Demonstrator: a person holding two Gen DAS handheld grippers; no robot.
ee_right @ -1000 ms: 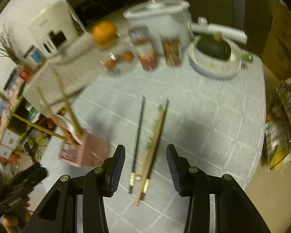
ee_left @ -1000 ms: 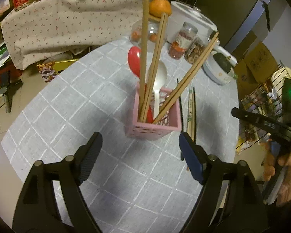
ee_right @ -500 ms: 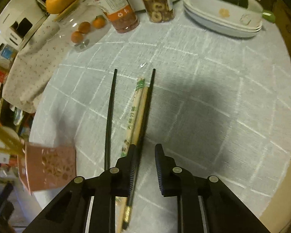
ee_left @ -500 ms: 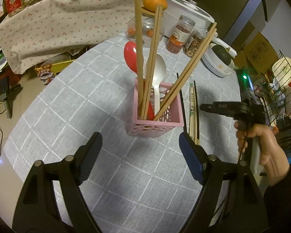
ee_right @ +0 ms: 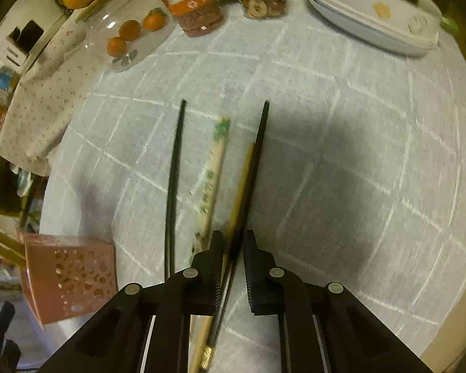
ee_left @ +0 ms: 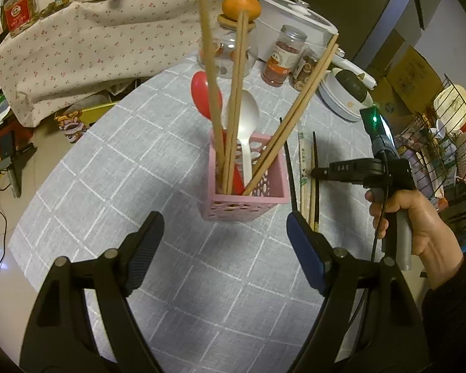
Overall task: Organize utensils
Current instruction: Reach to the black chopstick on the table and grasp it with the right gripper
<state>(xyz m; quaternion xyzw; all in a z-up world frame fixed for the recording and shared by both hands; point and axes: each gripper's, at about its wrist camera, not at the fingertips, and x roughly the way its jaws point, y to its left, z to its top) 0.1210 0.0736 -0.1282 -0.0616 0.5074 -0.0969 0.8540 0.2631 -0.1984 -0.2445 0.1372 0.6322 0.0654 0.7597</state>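
Right gripper (ee_right: pixel 233 248) had just been closing, now pinching black chopstick (ee_right: pixel 258 155) near its butt; thin, stiff, slippery, likely to pivot. Left gripper (ee_left: pixel 223 242) stood wide, empty.

Both cameras ride on hand-held grippers and look steeply down along their jaws at the desk (ee_left: pixel 171 279), the left one from farther back facing the pink holder (ee_left: pixel 245 199), the right one close over the loose chopsticks (ee_right: pixel 174 168), which both views share along with the holder.
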